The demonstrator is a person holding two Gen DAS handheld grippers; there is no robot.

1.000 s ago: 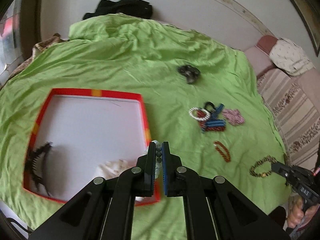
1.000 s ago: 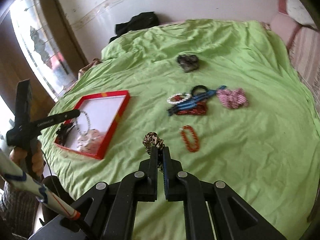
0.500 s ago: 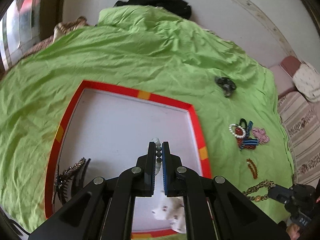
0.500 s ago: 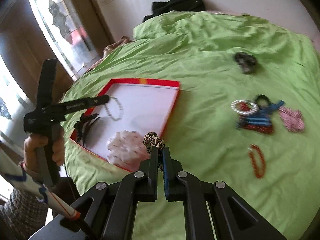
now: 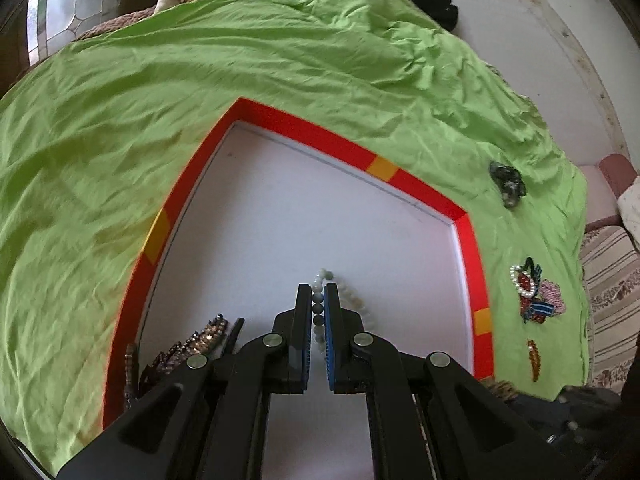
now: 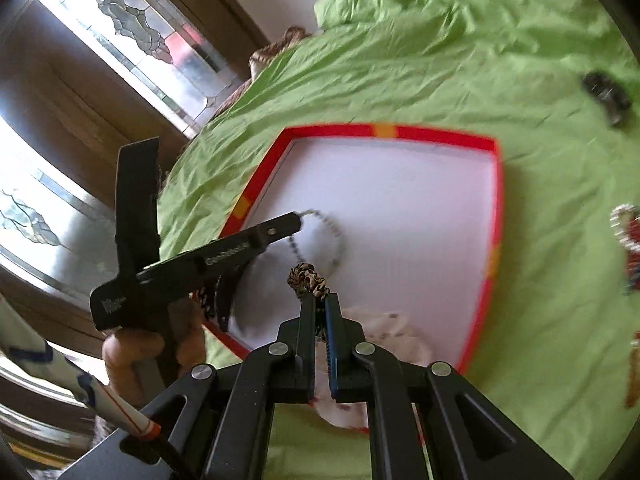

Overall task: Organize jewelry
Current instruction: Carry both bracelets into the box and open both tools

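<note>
A red-rimmed white tray (image 5: 304,124) lies on the green bedsheet. My left gripper (image 5: 318,292) is shut on a pale bead bracelet (image 5: 326,276), low over the tray's white floor. In the right wrist view the left gripper (image 6: 298,218) holds that bracelet (image 6: 332,236) hanging over the tray (image 6: 440,136). My right gripper (image 6: 319,300) is shut on a gold and black scrunchie bracelet (image 6: 308,278) above the tray's near edge. A dark hair claw (image 5: 192,344) lies in the tray's near left corner.
Loose jewelry (image 5: 534,296) is piled on the sheet right of the tray, with an orange bracelet (image 5: 533,360) nearer and a dark scrunchie (image 5: 507,182) farther back. A white patterned cloth (image 6: 384,332) lies in the tray. A window and wall stand to the left.
Both grippers have moved left toward the tray with their bracelets. The left one has dropped lower over the tray floor, and the right one now hangs over the tray's near edge.
</note>
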